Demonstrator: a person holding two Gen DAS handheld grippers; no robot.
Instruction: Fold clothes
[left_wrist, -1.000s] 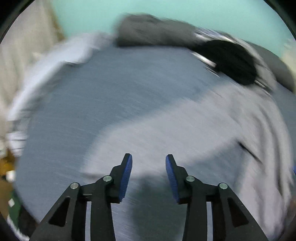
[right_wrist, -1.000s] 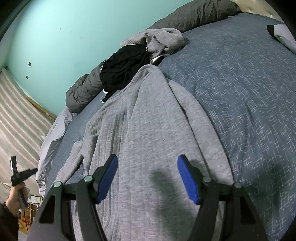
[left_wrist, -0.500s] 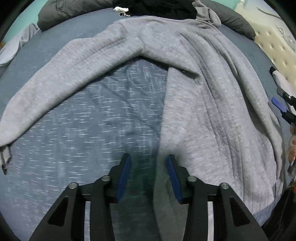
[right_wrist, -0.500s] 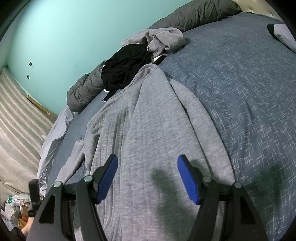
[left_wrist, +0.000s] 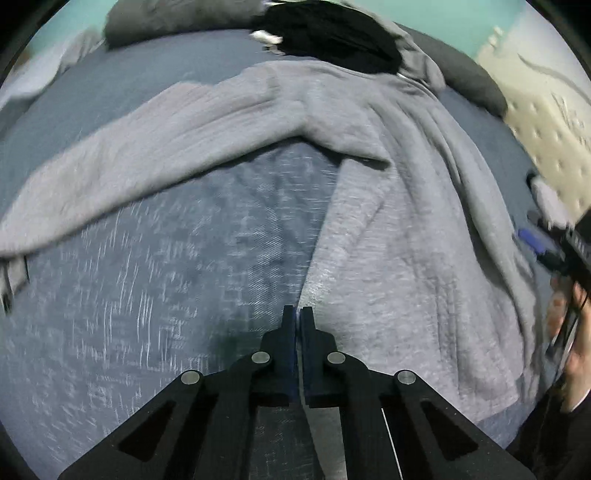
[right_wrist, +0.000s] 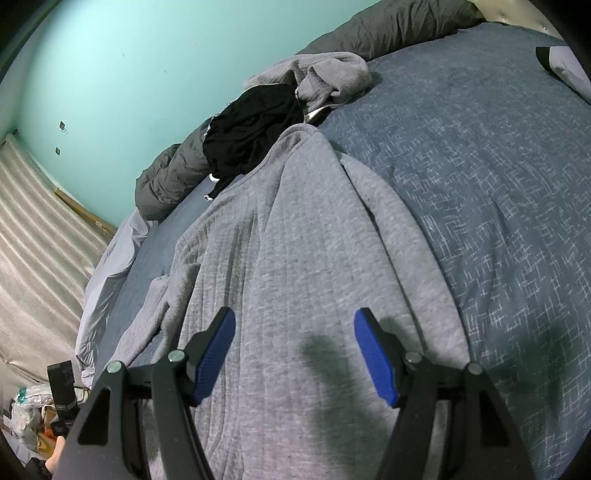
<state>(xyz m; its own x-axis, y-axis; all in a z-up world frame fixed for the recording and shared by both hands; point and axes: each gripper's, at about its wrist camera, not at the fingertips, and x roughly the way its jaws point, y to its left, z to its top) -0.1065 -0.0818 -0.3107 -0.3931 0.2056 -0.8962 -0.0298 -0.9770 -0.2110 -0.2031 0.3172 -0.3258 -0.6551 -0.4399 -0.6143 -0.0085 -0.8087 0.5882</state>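
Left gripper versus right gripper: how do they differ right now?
The left gripper has its jaws shut, pads together on the side edge of the grey sweatshirt; the right gripper stands wide open with nothing between its pads. The left sits at the garment's border with the blue bedspread; the right hangs over the sweatshirt's body. Both have blue pads on black fingers.

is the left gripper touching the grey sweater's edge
Touching. In the left wrist view the left gripper is shut right on the side edge of the grey sweater, and a strip of grey fabric shows pinched between the pads.
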